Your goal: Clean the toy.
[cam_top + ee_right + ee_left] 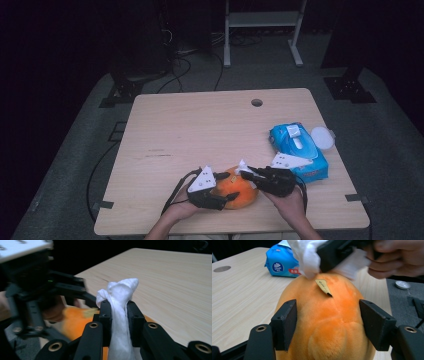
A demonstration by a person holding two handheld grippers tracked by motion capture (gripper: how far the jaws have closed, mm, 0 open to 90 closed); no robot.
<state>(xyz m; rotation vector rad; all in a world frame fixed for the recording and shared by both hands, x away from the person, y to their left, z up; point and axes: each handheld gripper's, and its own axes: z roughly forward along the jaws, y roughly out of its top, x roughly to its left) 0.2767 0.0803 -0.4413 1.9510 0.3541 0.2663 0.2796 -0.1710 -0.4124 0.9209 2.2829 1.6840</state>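
Observation:
An orange plush toy (241, 192) lies near the front edge of the wooden table (200, 130). My left gripper (227, 200) comes at it from the left. In the left gripper view its two pads (287, 325) press on the plush (329, 340) from both sides. My right gripper (246, 172) is shut on a crumpled white wipe (242, 166), pinched upright between its jaws (120, 297). The wipe (307, 257) rests on the top of the plush, next to a small yellow tag (323, 287).
A blue pack of wet wipes (299, 150) lies to the right, just behind my right hand, with a round white lid (322, 137) beside it. A cable hole (256, 102) sits at the table's far edge. Bare tabletop spreads across the middle and left.

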